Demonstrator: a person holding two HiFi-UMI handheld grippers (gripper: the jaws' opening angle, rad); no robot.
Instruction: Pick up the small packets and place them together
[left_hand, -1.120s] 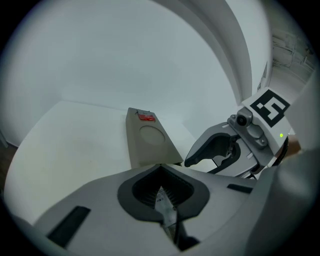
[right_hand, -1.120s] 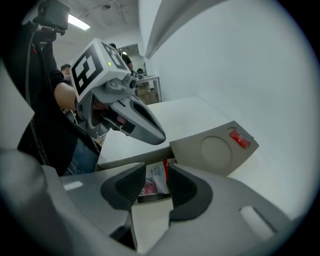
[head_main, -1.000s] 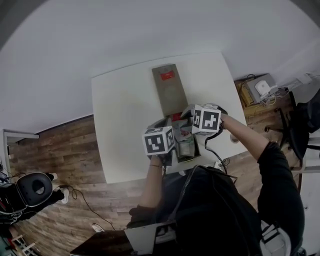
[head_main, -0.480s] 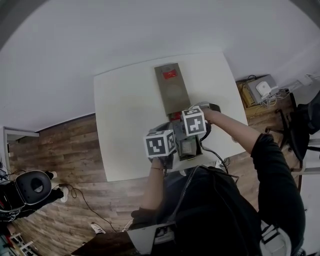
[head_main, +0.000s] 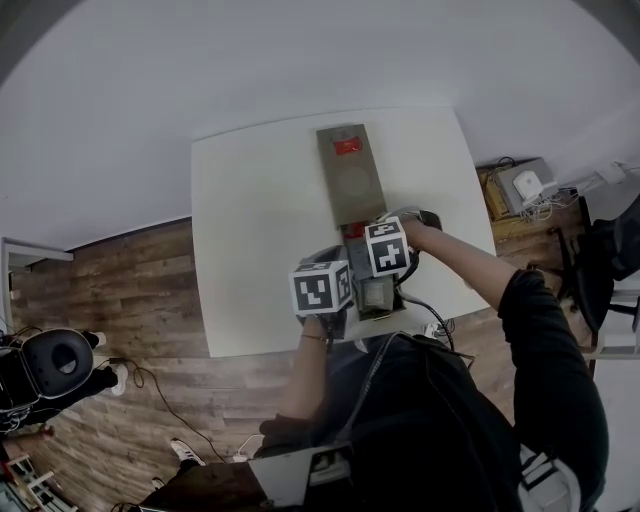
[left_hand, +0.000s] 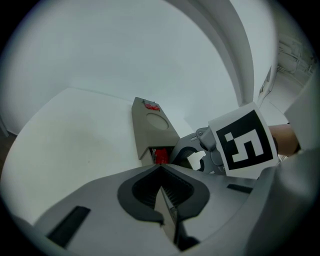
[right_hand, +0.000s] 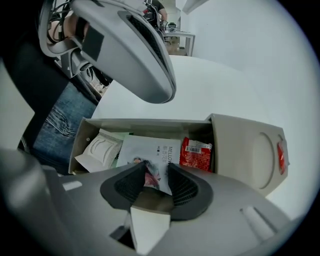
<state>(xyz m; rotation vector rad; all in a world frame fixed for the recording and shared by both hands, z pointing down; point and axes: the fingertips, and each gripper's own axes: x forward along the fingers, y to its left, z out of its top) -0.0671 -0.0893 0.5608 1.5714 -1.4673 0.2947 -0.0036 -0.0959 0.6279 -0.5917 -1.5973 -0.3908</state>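
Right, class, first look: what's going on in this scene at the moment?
A person works two handheld grippers over a white table. The right gripper points down into an open grey box, its jaws apart over a printed white packet, not gripping it. A red packet and a smaller white packet lie on either side of it in the box. The left gripper hangs nearby with its jaws together.

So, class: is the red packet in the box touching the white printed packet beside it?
Touching. The right gripper view shows the red packet lying edge to edge against the white printed packet, with no gap between them.
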